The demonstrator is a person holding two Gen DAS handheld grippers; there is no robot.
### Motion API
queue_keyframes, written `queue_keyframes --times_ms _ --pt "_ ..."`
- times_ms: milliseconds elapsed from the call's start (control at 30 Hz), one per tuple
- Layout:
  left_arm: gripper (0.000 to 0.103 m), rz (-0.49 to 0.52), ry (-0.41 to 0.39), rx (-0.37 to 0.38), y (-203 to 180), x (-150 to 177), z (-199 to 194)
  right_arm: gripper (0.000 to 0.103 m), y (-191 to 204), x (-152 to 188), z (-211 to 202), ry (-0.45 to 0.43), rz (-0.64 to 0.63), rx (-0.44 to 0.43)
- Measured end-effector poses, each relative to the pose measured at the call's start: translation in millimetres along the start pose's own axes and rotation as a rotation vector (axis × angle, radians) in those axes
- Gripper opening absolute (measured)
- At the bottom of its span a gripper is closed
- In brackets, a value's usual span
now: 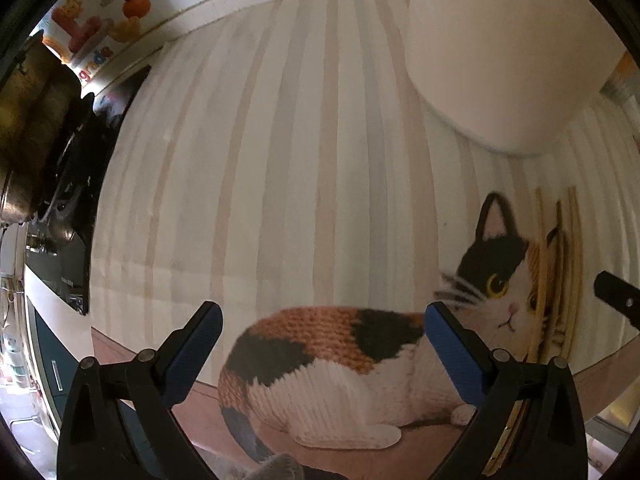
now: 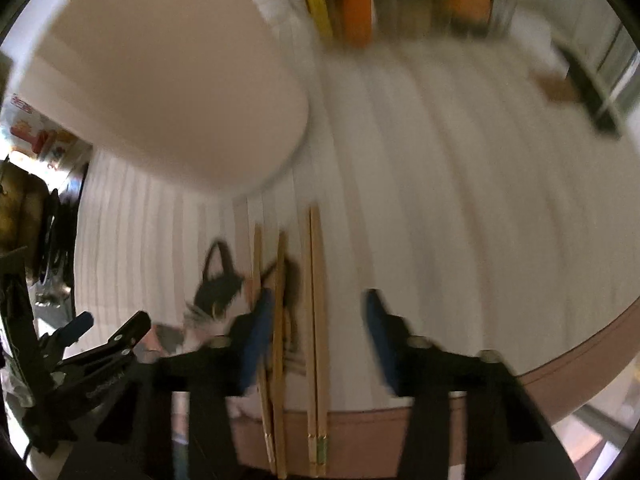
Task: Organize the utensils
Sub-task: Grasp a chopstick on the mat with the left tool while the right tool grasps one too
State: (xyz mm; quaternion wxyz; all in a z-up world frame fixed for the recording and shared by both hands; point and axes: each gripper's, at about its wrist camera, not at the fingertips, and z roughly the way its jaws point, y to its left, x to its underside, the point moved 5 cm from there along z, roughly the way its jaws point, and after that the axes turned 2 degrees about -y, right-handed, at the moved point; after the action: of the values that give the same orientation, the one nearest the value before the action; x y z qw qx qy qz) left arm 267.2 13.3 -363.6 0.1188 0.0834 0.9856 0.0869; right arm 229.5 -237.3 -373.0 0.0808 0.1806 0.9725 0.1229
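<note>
Several wooden chopsticks (image 2: 316,280) lie side by side on a striped placemat (image 2: 440,200) printed with a knitted calico cat (image 1: 340,360). My right gripper (image 2: 318,320) points down over them, open. One pair lies between its blue pads without touching either; another pair passes by the left fingertip (image 2: 260,320). The picture is blurred. My left gripper (image 1: 324,320) hangs open above the cat's body with nothing between its fingers. The chopsticks (image 1: 574,260) are to its right, over the cat's face. A tall white container (image 1: 500,80) stands just behind them.
A dark metal pot (image 1: 28,120) and a colourful printed box (image 1: 100,20) stand off the mat's left edge. Orange bottles (image 2: 356,0) line the back. A dark object (image 2: 592,92) lies at the far right. The mat's brown border (image 2: 560,364) runs along the front.
</note>
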Motion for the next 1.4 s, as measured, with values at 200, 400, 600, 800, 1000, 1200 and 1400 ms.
queue_keyframes --times_ms 200,400,600,800,1000,1200,1400 --pt "0.103 0.01 0.02 -0.005 -7.7 7.8 4.8 0.028 -3.5 19.2 28.4 0.105 0.013 -0.034" --pt "0.103 0.022 0.021 -0.003 -17.7 9.9 1.6 0.012 -1.0 21.9 35.1 0.115 -0.034 -0.007" --pt "0.103 0.041 0.009 0.01 -28.4 9.6 -6.1 0.005 -7.7 23.6 33.8 0.119 -0.077 0.081" --pt "0.102 0.06 0.011 0.142 -64.4 4.8 -18.3 0.005 -34.7 19.1 27.5 0.115 -0.051 0.15" --pt "0.073 0.08 0.07 0.307 -110.1 -6.9 -16.9 0.005 -72.5 19.2 19.5 0.124 0.03 0.149" --pt "0.037 0.151 0.062 0.298 -140.0 -12.7 -10.9 0.005 -92.6 23.1 15.2 0.126 0.066 0.14" --pt "0.004 0.176 0.053 0.242 -135.3 -13.2 -7.0 0.005 -112.1 22.0 7.4 0.129 0.083 0.133"
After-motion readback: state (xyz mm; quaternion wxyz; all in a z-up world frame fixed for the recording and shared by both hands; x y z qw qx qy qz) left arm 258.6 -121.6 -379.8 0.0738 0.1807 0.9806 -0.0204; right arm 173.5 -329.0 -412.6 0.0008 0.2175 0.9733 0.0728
